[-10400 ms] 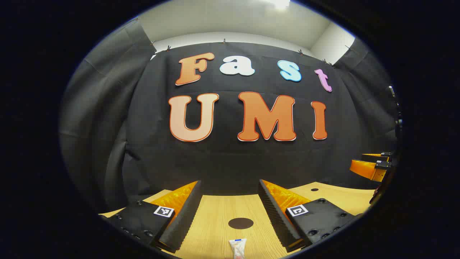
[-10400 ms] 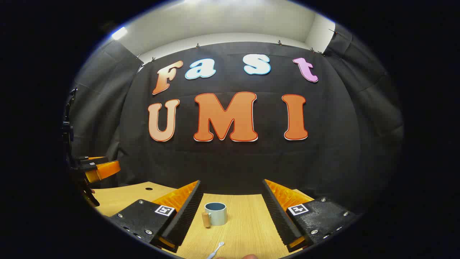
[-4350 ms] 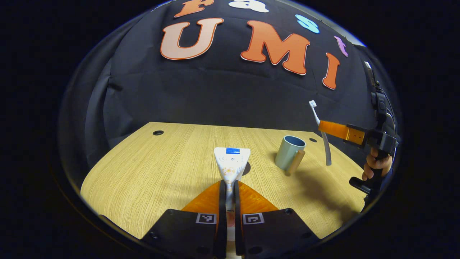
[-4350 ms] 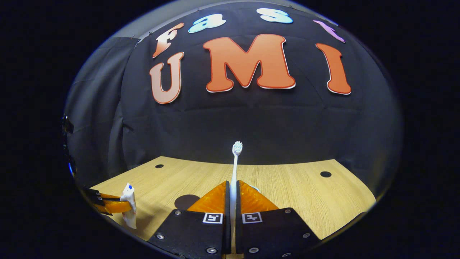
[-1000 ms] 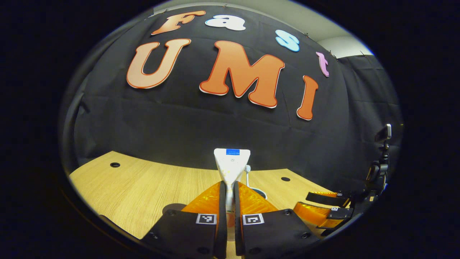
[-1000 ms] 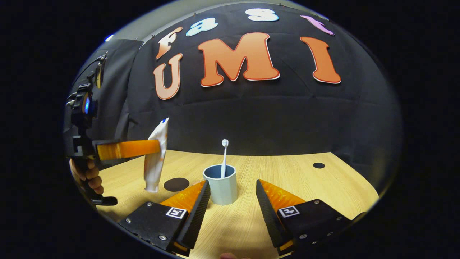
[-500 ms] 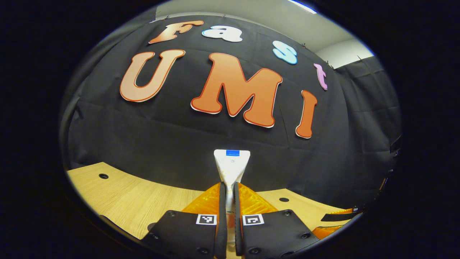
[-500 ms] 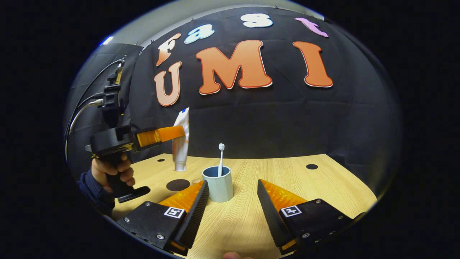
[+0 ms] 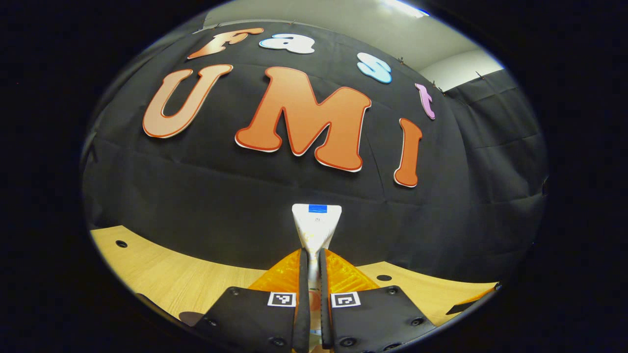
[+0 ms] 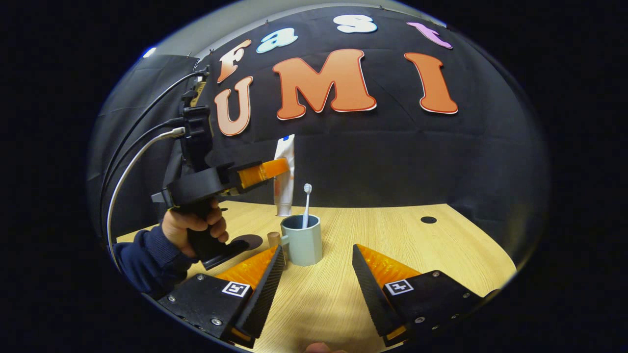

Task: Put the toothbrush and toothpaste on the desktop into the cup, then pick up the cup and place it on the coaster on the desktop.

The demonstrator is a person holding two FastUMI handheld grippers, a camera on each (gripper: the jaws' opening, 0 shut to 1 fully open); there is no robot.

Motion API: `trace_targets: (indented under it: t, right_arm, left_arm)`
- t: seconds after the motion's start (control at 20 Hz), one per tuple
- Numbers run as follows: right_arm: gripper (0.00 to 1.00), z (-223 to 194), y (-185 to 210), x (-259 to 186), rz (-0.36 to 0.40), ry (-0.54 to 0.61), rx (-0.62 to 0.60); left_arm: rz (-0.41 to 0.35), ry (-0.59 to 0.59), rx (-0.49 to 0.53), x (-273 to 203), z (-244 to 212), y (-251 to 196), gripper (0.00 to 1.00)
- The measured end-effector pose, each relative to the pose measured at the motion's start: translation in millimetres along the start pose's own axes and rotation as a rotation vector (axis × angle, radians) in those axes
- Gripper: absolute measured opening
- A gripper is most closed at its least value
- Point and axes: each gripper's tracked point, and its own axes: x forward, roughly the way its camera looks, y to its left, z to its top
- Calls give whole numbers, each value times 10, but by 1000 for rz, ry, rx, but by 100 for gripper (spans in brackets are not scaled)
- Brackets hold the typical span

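**Toothpaste held in the air above the cup**

One toothpaste tube [image 10: 284, 176] is held upright in the air, pinched between the two fingers of the left gripper [image 10: 274, 169], which are pressed together on it. In the right gripper view the tube's lower end is seen just above and behind the rim of the cup [image 10: 301, 240], slightly to its left. In the left gripper view the tube [image 9: 316, 226] is seen rising from between the closed fingers [image 9: 300, 279], its flat crimped end uppermost.

One cup is seen, standing upright on the desktop [image 10: 441, 250], with one toothbrush [image 10: 306, 203] already standing in it, bristles up, leaning on the rim. A wooden handle [image 10: 274, 240] is fitted to the cup's left side.

One dark round coaster [image 10: 248, 241] is seen lying flat on the desktop to the left of the cup, partly hidden by the hand [image 10: 194, 225] that grips the left gripper; a dark blue sleeve [image 10: 144, 264] covers the wrist.

The right gripper [image 10: 314, 274] is held low over the desktop in front of the cup, its fingers spread wide with nothing between them.

The desktop is of light wood grain, with small round dark holes [image 10: 428, 219] in it. It is backed by a wall of black cloth [image 10: 417, 162], above which a pale ceiling [image 9: 343, 19] is seen.
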Motion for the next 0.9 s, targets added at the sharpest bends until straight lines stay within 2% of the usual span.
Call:
trace_targets:
  t: [0.4, 0.65, 0.9]
  right_arm:
    - [85, -59, -66, -58, -11, 12, 13]
    - [85, -113, -110, -60, -21, 25, 34]
    - [85, -118, -104, -54, -20, 33, 44]
  left_arm:
    - [-38, 62, -13, 159, -367, -130, 12]
    - [-19, 152, 3, 120, -696, -115, 12]
    - [-5, 188, -3, 30, -726, -38, 16]
